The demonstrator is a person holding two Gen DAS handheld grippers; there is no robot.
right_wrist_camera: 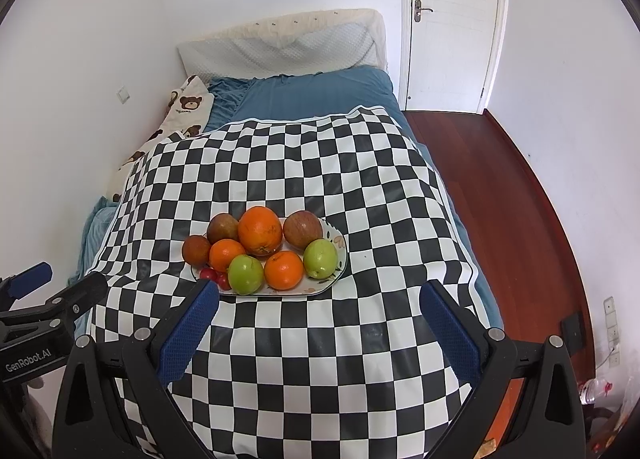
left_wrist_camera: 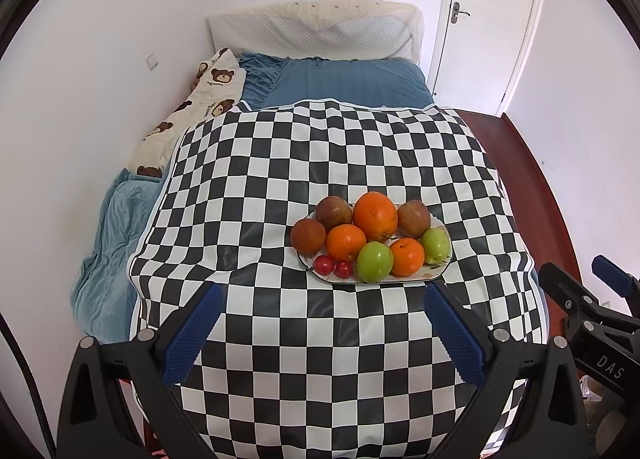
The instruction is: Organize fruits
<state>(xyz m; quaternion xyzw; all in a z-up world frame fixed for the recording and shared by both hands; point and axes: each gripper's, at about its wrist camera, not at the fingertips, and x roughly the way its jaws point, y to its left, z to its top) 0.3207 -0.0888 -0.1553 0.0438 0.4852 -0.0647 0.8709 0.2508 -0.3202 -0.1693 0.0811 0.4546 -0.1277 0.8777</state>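
Observation:
A white patterned plate [left_wrist_camera: 438,273] [right_wrist_camera: 341,237] on the checkered cloth holds a pile of fruit. A big orange [left_wrist_camera: 375,215] [right_wrist_camera: 260,230] sits at the back between reddish-brown apples [left_wrist_camera: 413,218] [right_wrist_camera: 303,229]. Two smaller oranges [left_wrist_camera: 345,241] [right_wrist_camera: 283,269], two green apples [left_wrist_camera: 375,261] [right_wrist_camera: 245,274] and two small red fruits [left_wrist_camera: 333,266] [right_wrist_camera: 216,277] lie in front. My left gripper [left_wrist_camera: 322,299] is open, hovering short of the plate. My right gripper [right_wrist_camera: 320,297] is open too, near the plate's front edge. Nothing sits between either pair of fingers.
The black-and-white checkered cloth [left_wrist_camera: 280,163] [right_wrist_camera: 380,199] covers a bed with blue sheets [left_wrist_camera: 352,83]. A bear-print quilt [left_wrist_camera: 192,115] lies by the left wall. A white door [right_wrist_camera: 452,19] and red wood floor [right_wrist_camera: 520,199] are at the right. The other gripper [left_wrist_camera: 592,307] [right_wrist_camera: 36,311] shows at each view's edge.

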